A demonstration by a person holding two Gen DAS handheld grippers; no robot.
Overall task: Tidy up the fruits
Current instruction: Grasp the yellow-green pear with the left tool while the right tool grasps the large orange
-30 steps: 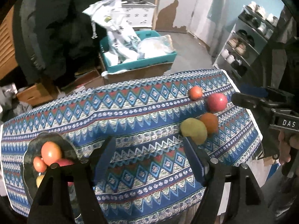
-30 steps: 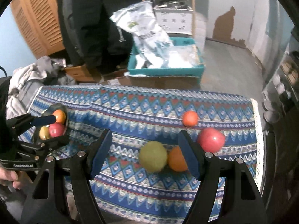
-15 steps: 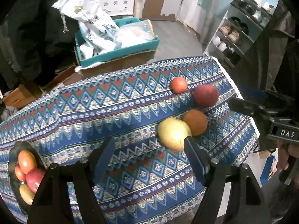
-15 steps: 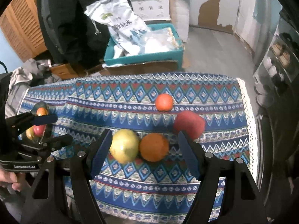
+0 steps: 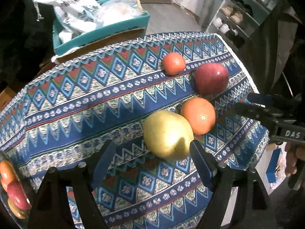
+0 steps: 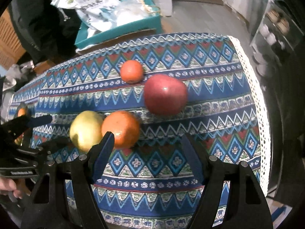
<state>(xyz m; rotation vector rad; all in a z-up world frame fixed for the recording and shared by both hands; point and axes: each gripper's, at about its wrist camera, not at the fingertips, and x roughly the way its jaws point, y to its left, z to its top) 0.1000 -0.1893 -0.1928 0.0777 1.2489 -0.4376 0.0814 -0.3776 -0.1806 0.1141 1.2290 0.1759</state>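
Both fingers of the left gripper [image 5: 152, 152], just widening and ungripped, frame the yellow pear [image 5: 167, 133] at their right tip

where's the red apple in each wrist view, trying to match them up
Left wrist view: the red apple lies right of centre in the upper half, beyond the orange.
Right wrist view: the red apple lies near the middle, up and right of the orange.
Shared landmark: the small tomato-like fruit sits just up and left of the apple in both views.
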